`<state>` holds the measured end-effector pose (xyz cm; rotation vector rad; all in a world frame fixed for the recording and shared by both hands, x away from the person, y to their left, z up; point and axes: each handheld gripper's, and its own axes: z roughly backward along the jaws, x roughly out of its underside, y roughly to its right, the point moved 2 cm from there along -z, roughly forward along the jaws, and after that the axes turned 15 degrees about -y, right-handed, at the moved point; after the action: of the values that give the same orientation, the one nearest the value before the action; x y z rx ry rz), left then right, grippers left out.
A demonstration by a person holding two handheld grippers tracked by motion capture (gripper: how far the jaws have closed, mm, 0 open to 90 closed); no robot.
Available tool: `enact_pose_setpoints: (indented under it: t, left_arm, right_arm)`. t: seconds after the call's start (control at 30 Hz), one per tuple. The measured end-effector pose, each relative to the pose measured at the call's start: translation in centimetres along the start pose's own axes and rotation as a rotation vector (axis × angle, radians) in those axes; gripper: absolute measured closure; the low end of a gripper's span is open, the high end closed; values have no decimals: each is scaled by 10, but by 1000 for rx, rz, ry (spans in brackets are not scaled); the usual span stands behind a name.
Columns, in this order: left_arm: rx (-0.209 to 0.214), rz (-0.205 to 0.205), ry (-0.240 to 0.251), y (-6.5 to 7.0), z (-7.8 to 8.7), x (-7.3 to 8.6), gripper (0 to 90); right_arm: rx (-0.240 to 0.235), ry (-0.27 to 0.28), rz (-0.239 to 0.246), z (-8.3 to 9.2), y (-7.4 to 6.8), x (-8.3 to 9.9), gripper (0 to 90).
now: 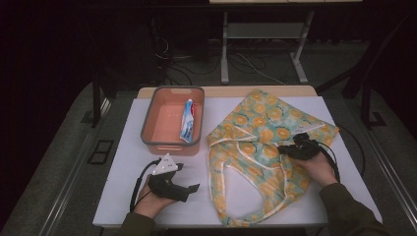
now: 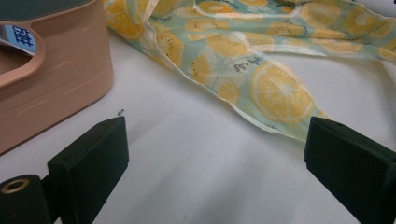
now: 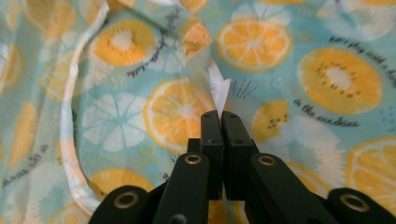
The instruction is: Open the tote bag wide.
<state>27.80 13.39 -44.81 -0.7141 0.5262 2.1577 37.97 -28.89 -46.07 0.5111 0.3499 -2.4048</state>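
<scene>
Left gripper (image 1: pixel 189 188) near table edge, jaws wide apart, empty. Right gripper (image 3: pixel 219 116) clamped tight on fold of citrus-print bag (image 1: pixel 260 147). Bag sprawls right of centre. Farther left, pink bin (image 1: pixel 150 132) holds toothpaste tube (image 1: pixel 187 120).

White table top (image 1: pixel 123 196) on a wooden board edge (image 1: pixel 231 91); grey carpet floor (image 1: pixel 59 167) around it; black cables (image 1: pixel 172 61) on the floor behind; grey metal stand legs (image 1: pixel 224 54) at the back; far room dark; dim light.
</scene>
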Motion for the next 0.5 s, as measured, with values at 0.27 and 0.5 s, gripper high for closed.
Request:
enact_pose_setpoints:
  t: [0.27,0.5]
  left_arm:
    - [6,4,1,0,-1,0,52]
    - [1,0,4,-1,1,0,53]
  right_arm:
    - [-9,38,2,8,-4,-2,564]
    - [-5,158,66,55,-30,-4,353]
